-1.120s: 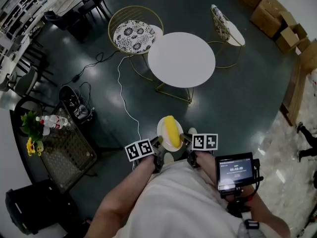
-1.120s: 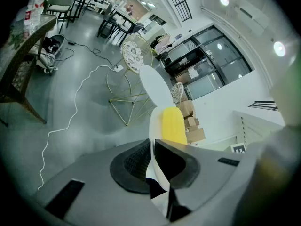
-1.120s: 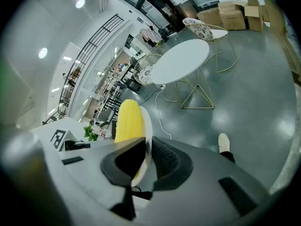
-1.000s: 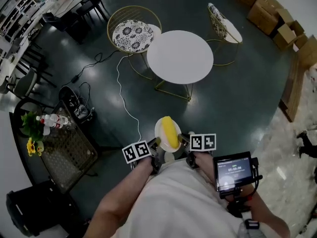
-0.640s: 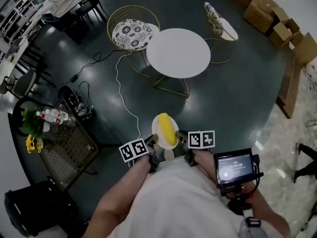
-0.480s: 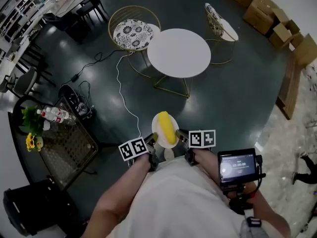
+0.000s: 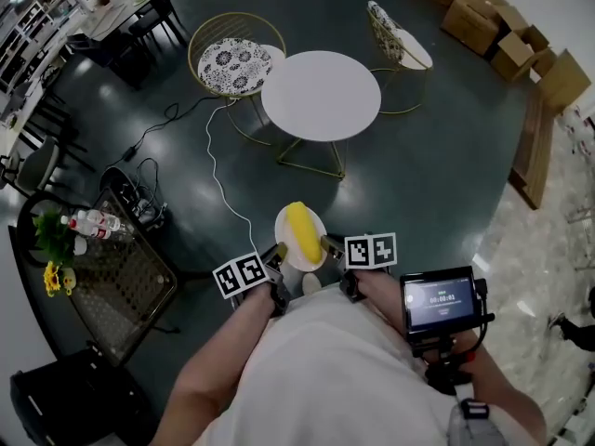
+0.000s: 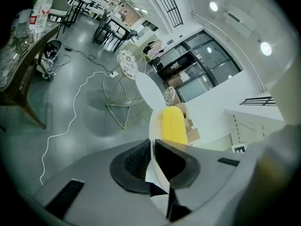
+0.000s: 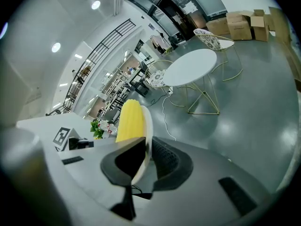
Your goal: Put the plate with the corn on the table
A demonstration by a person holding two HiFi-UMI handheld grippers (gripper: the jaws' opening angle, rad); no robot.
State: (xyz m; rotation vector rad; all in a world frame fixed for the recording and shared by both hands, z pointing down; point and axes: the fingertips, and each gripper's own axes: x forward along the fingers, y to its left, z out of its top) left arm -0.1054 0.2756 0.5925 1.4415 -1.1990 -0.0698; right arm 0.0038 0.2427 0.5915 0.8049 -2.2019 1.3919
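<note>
While the plate (image 7: 283,241) carries the corn (image 7: 299,229), the left gripper (image 8: 152,147) and right gripper (image 9: 147,147) each clamp its rim.

Plate (image 7: 283,239) w/ corn (image 7: 299,229) slightly leftward.

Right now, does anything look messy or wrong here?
Nothing is spilled. The corn lies on the plate, which the left gripper and the right gripper pinch at opposite edges. The only untidy thing is a loose white cable snaking across the floor.
</note>
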